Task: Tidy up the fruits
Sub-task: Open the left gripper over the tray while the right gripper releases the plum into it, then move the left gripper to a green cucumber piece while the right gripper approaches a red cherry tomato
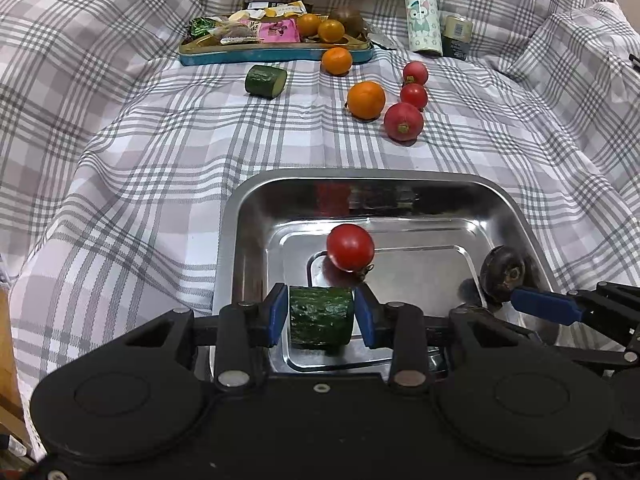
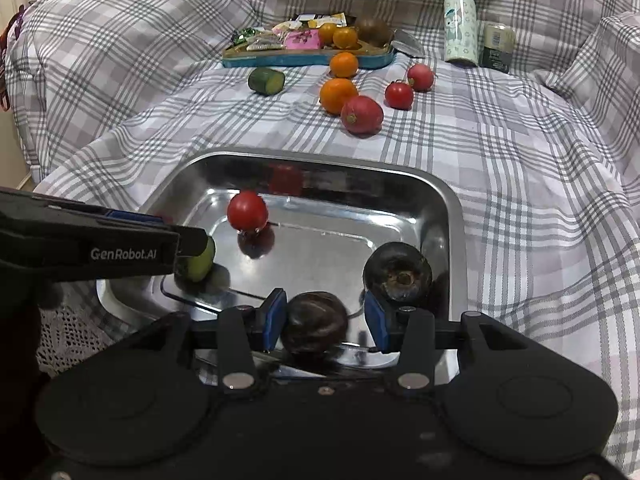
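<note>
A steel tray [image 1: 256, 200] [image 2: 452, 216] lies on the plaid cloth. My left gripper [image 1: 321, 316] holds a cucumber piece [image 1: 321, 320] between its blue pads, low over the tray's near part; the piece also shows in the right wrist view [image 2: 198, 260]. A red tomato [image 1: 350, 247] [image 2: 247, 211] sits in the tray. My right gripper [image 2: 326, 322] is open around a dark round fruit [image 2: 314, 322] that touches the left pad only. A second dark fruit [image 2: 398, 272] [image 1: 502, 274] rests in the tray's right corner.
On the cloth beyond the tray lie another cucumber piece [image 1: 266, 81], two oranges [image 1: 366, 99], and three red fruits [image 1: 404, 121]. A blue-rimmed tin tray [image 1: 276, 54] with snacks and fruit stands at the back, beside a bottle [image 1: 424, 16] and a small jar [image 1: 458, 36].
</note>
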Demonstrator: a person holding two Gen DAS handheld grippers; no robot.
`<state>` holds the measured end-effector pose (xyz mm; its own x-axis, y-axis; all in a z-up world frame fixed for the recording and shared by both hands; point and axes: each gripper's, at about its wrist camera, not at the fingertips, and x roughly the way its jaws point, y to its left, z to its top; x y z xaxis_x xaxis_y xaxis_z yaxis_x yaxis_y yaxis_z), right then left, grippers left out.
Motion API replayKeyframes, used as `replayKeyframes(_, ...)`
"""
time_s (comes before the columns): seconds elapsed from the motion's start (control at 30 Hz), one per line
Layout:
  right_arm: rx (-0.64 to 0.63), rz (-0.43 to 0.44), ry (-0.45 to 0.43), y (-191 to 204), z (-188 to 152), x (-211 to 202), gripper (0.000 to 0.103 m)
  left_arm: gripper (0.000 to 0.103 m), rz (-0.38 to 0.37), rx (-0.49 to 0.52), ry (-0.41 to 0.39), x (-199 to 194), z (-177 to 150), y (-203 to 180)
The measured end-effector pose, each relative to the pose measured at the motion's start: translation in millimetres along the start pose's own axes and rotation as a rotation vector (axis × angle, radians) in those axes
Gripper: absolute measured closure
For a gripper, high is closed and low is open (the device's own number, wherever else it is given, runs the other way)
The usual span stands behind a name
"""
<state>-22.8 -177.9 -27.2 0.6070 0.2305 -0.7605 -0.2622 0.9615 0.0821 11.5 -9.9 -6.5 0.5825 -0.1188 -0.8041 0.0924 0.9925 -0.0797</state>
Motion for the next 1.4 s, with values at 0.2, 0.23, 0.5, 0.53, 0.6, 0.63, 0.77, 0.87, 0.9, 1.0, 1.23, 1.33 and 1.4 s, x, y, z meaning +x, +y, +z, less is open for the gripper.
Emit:
replayKeyframes(0.2, 0.014, -0.007, -0.007, -1.4, 0.4, -1.3, 0.058, 0.057, 0.006, -0.009, -0.017, -5.1, 1.6, 0.5)
replayKeyframes(0.23, 0.017, -0.007, -0.007, -1.6, 0.2, -1.4, 0.058, 0.057, 0.006, -0.011, -0.018, -5.6, 1.9, 0.7)
replayKeyframes(0.5, 0.034, -0.008, -0.030, -3.2, 0.9, -6.2, 0.058, 0.057, 0.002, -0.017, -0.026, -7.1, 4.7, 0.7)
replayKeyframes(0.53, 0.035, -0.009, -0.033, -3.6, 1.4, -6.3, 0.058, 0.057, 0.001, -0.017, -0.028, -7.3, 5.8, 0.5)
replayKeyframes(0.6, 0.033, -0.012, -0.040, -4.4, 2.9, -6.2, 0.058, 0.057, 0.001, -0.019, -0.036, -8.1, 8.2, 0.9)
replayKeyframes(0.63, 0.032, -0.016, -0.046, -5.2, 3.9, -6.3, 0.058, 0.057, 0.001, -0.021, -0.040, -8.5, 9.3, 1.4)
replayKeyframes(0.77, 0.040, -0.030, -0.064, -9.6, 8.8, -4.9, 0.058, 0.057, 0.004, -0.025, -0.056, -8.1, 15.0, 3.0)
replayKeyframes(0.87, 0.042, -0.041, -0.078, -13.8, 13.5, -3.4, 0.058, 0.057, 0.011, -0.026, -0.069, -6.7, 20.8, 5.4)
replayKeyframes(0.9, 0.042, -0.046, -0.085, -15.5, 15.7, -3.0, 0.058, 0.058, 0.011, -0.026, -0.071, -5.4, 23.6, 6.4)
replayKeyframes(1.0, 0.036, -0.064, -0.107, -19.9, 22.6, -1.0, 0.058, 0.058, 0.012, -0.031, -0.082, -2.4, 31.5, 10.2)
replayKeyframes(1.23, 0.024, -0.090, -0.147, -31.5, 41.7, 8.9, 0.058, 0.058, 0.036, -0.047, -0.125, 7.4, 58.3, 21.2)
replayKeyframes(1.33, 0.027, -0.098, -0.153, -37.5, 51.5, 16.1, 0.058, 0.058, 0.046, -0.039, -0.135, 14.7, 69.8, 24.0)
replayKeyframes(1.4, 0.031, -0.101, -0.155, -40.9, 58.2, 20.9, 0.058, 0.058, 0.064, -0.024, -0.146, 20.6, 77.5, 24.4)
